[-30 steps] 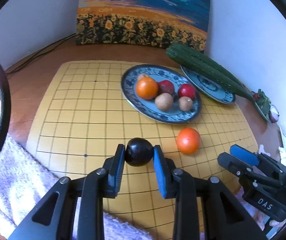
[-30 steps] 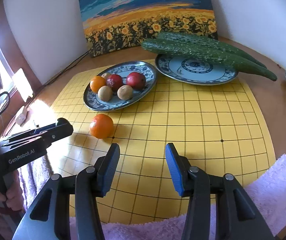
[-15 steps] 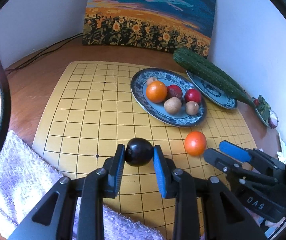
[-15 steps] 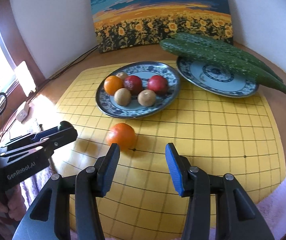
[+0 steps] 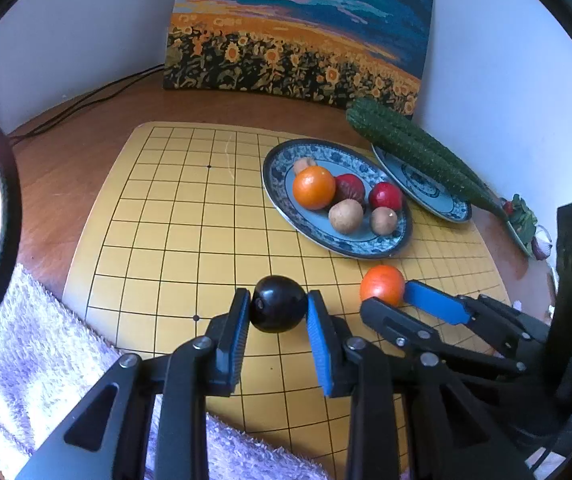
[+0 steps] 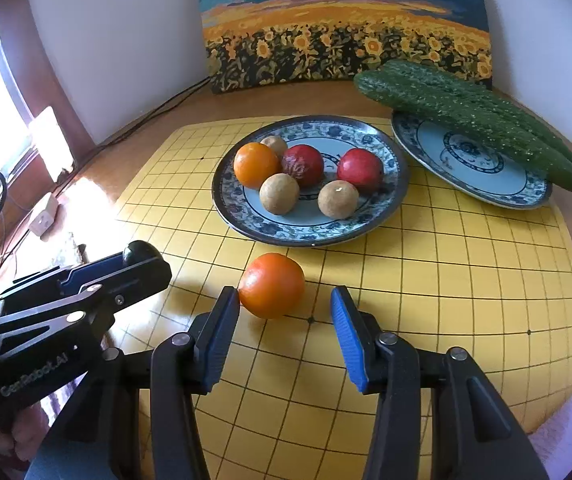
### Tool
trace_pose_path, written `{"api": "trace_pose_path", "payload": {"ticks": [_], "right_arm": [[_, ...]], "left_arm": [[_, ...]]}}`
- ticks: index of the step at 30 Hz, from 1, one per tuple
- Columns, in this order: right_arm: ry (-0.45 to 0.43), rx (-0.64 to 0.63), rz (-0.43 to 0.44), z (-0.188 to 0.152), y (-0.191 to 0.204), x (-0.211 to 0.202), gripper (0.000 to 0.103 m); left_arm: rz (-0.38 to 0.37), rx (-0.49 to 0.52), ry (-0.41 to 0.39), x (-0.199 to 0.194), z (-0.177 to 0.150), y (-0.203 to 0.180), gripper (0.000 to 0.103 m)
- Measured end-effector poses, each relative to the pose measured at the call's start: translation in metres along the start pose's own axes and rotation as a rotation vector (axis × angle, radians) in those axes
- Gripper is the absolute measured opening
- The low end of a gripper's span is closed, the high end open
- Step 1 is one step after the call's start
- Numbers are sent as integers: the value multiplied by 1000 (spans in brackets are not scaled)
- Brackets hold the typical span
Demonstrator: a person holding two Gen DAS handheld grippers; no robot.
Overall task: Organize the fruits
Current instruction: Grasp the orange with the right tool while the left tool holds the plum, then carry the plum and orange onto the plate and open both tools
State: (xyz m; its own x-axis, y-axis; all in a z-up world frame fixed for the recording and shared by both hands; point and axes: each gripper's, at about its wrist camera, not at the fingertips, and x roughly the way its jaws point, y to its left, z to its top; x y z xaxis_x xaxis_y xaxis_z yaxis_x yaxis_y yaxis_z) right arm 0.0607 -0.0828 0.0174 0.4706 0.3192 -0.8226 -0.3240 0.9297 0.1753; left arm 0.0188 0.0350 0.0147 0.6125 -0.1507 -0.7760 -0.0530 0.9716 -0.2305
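Left claw [image 5: 277, 310] clamped on dark plum [image 5: 277, 304]. Right claw [image 6: 286, 312] wide open w/ orange [image 6: 271, 285] between fingers, touching left one. Plate [image 6: 366, 226] just ahead holds six fruits.

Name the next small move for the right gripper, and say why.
Probably ease forward slightly, then close. The right gripper is open around the loose orange on the board, which lies off-centre against its left finger. The left gripper already holds the dark plum.
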Motion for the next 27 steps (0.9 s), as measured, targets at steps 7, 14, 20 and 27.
{"api": "trace_pose_path", "payload": {"ticks": [7,14,20,27], "right_arm": [[-11,2,-2,5,1,3,49],[-9,26,17,9,-2,7,38],[-4,57,57,8,-9,6,35],[-11,47,75,6,-11,-4,35]], "left_arm": [[-8,-8,-1,0,2,3,30],[-3,-11,-1,-1,3,4,30],[7,-14,-6,-3,5,5,30],[8,2,-16,-7,8,-3,30]]}}
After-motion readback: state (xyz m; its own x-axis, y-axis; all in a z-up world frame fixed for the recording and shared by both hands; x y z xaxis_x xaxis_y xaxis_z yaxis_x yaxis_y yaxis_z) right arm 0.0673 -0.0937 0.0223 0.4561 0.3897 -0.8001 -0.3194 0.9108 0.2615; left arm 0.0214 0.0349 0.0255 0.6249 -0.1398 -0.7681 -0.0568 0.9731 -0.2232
